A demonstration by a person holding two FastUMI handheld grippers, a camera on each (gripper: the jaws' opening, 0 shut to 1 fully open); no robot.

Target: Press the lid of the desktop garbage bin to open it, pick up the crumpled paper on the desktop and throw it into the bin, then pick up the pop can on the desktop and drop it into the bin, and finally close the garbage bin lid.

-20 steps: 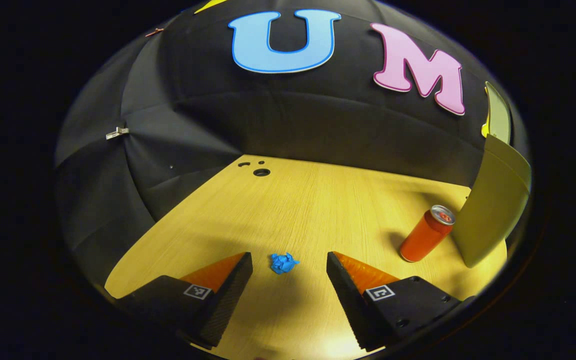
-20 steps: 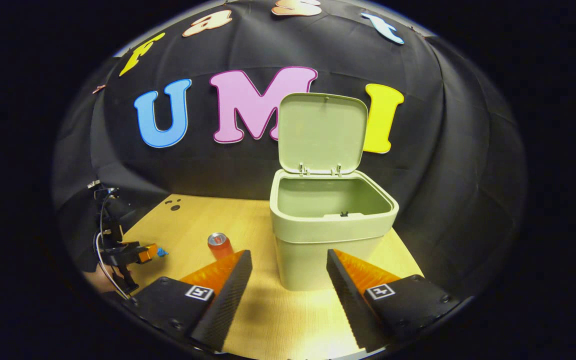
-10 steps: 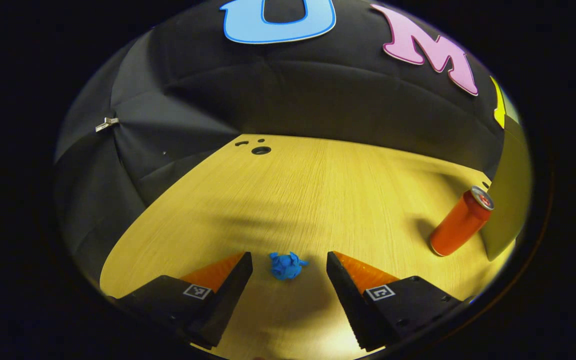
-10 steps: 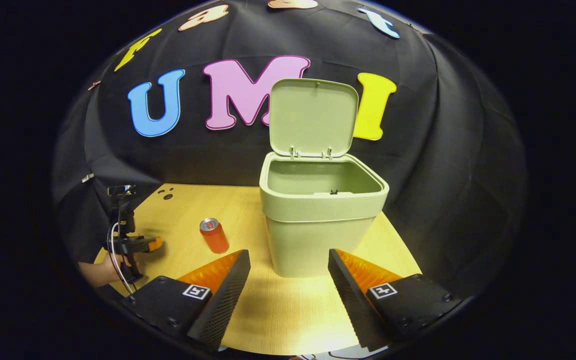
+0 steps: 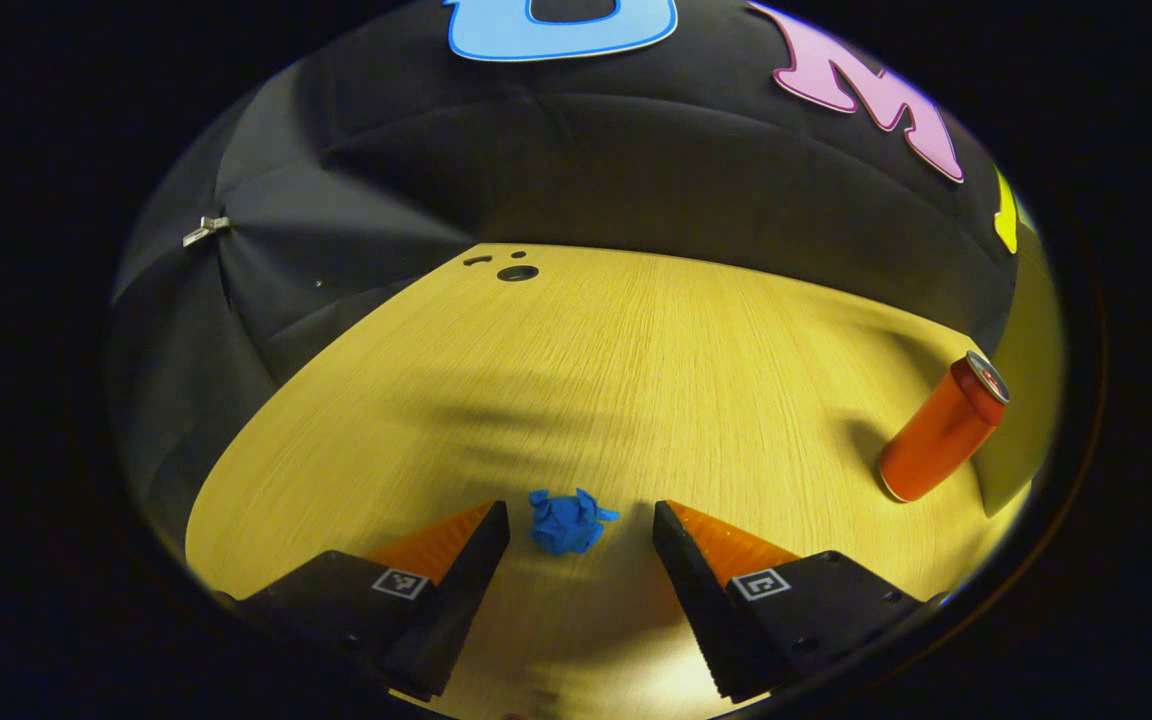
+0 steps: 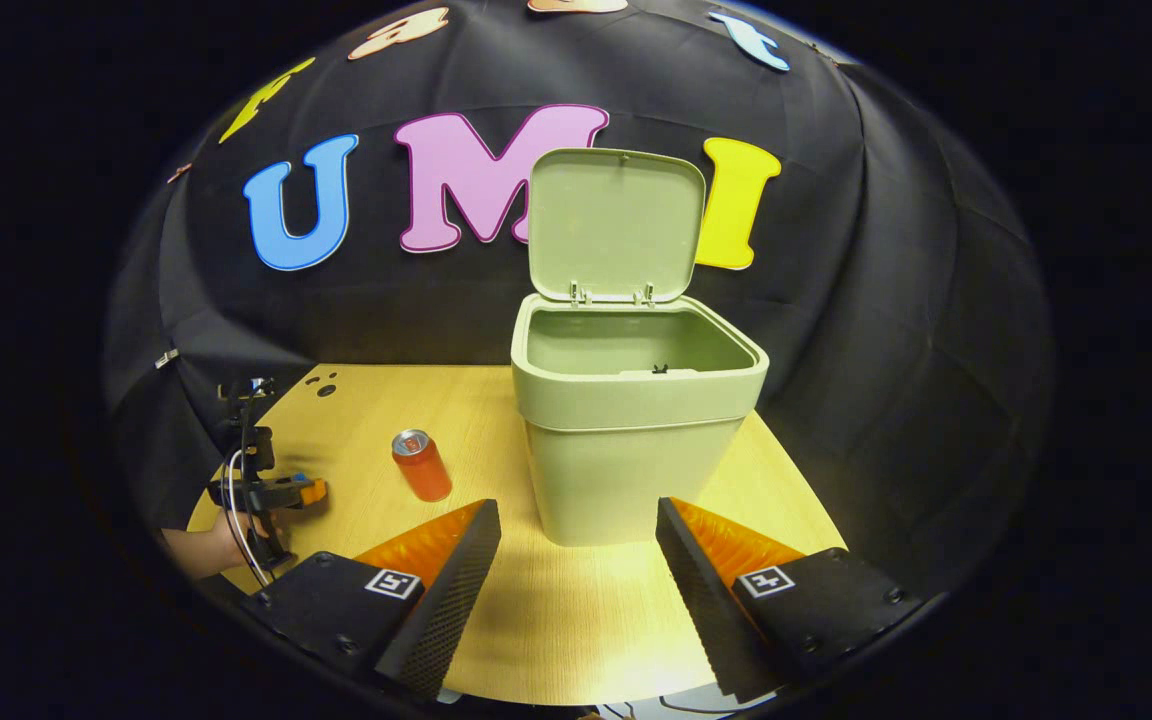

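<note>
**Left tongs straddle the paper, bin lid up**

In the left gripper view, your left tongs (image 5: 581, 520) stand wide apart, low over the table (image 5: 636, 370). The crumpled paper (image 5: 566, 520) lies on the wood just between the two fingertips, a little nearer the left one; you can see a gap on each side, so neither finger presses on it. The paper is a small blue wad with rough, folded points. Ahead of it the table runs bare and pale, with a fine straight grain, up to a few dark holes (image 5: 516, 272) near the far edge where the black cloth wall begins. Off to the right the pop can (image 5: 941, 430) stands on the table, an orange cylinder with a silver top, well apart from the paper. Just behind it is the pale green wall of the garbage bin (image 5: 1021, 400), at the edge of the view.

In the right gripper view, your right tongs (image 6: 576, 520) are also spread wide and hold nothing, hanging above the near part of the table. The garbage bin sits straight ahead, a smooth matte green box with rounded corners. Its lid (image 6: 616, 225) stands upright on the back hinges, and the mouth is open. The pop can stands left of the bin with bare wood between them. Farther left, near the table's edge, a hand (image 6: 201, 545) holds the other tongs down at the table.
</note>
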